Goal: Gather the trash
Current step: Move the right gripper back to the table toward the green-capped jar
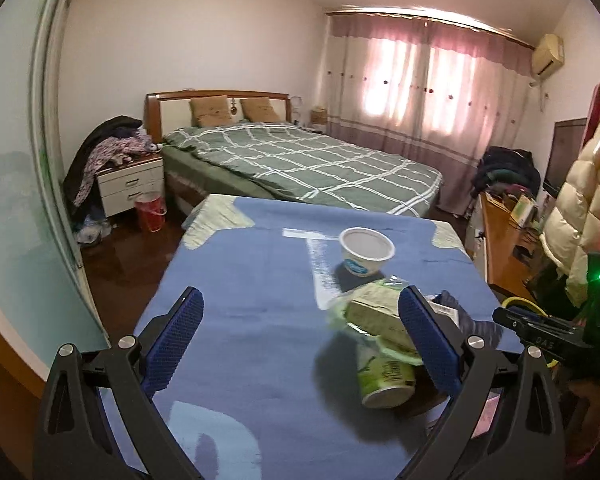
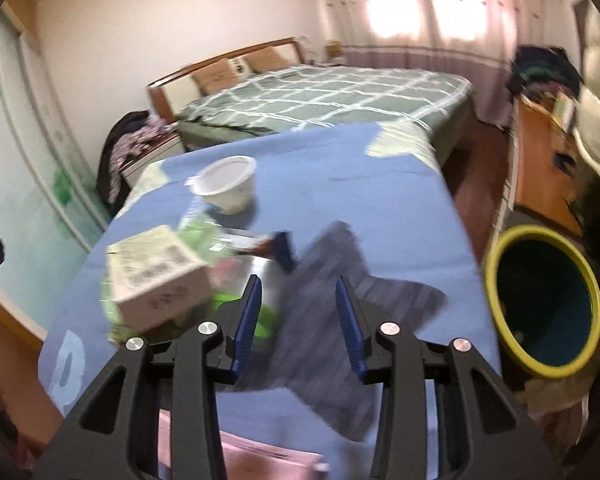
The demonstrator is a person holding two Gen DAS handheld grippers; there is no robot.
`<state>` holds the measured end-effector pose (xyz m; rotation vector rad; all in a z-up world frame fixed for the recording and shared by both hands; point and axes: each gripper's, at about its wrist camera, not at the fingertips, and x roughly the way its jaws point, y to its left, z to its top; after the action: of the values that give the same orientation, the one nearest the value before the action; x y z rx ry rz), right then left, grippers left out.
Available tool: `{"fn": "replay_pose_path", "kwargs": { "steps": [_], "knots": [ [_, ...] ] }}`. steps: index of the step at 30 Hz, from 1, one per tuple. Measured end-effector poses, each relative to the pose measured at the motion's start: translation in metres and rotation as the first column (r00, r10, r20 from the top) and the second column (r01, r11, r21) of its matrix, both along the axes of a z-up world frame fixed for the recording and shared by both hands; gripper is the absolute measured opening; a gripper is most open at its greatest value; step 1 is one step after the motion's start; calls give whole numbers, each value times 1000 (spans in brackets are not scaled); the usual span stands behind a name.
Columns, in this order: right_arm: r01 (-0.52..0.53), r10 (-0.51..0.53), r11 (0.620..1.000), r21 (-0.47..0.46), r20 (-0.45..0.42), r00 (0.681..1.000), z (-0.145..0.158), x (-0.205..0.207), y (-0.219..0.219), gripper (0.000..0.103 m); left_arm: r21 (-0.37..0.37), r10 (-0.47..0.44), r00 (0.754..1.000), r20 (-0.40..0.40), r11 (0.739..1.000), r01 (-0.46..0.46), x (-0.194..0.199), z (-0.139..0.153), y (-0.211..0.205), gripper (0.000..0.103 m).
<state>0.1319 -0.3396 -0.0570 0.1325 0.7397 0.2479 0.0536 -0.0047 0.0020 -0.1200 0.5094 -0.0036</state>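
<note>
Left hand-held gripper [image 1: 300,344] wide and empty over the table [image 1: 240,280], right hand-held gripper [image 2: 298,320] part-open and empty above the grey cloth [image 2: 340,300]; trash pile around the carton [image 2: 156,276] lies beside it, so judged best: centre jaws on one item, then carry to the yellow-rimmed bin [image 2: 540,300].

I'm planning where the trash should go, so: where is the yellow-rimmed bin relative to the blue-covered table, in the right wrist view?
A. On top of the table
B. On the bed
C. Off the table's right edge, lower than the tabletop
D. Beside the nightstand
C: the yellow-rimmed bin sits past the right edge of the blue-covered table, its open mouth showing below tabletop level.
</note>
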Motion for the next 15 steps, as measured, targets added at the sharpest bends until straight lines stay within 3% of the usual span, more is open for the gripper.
{"fn": "replay_pose_path", "kwargs": {
  "steps": [4,8,15],
  "knots": [
    [-60,60,998,-4,10,998,7,0,21,39,1,28,999,25,1000,-28,-8,2,10,96],
    [-98,97,995,-3,-27,995,-2,-8,24,47,5,24,999,41,1000,-24,-12,7,7,96],
    [-62,58,997,-52,-84,995,-24,-9,22,47,2,9,1000,28,1000,-9,-10,7,-3,96]
  ]
}}
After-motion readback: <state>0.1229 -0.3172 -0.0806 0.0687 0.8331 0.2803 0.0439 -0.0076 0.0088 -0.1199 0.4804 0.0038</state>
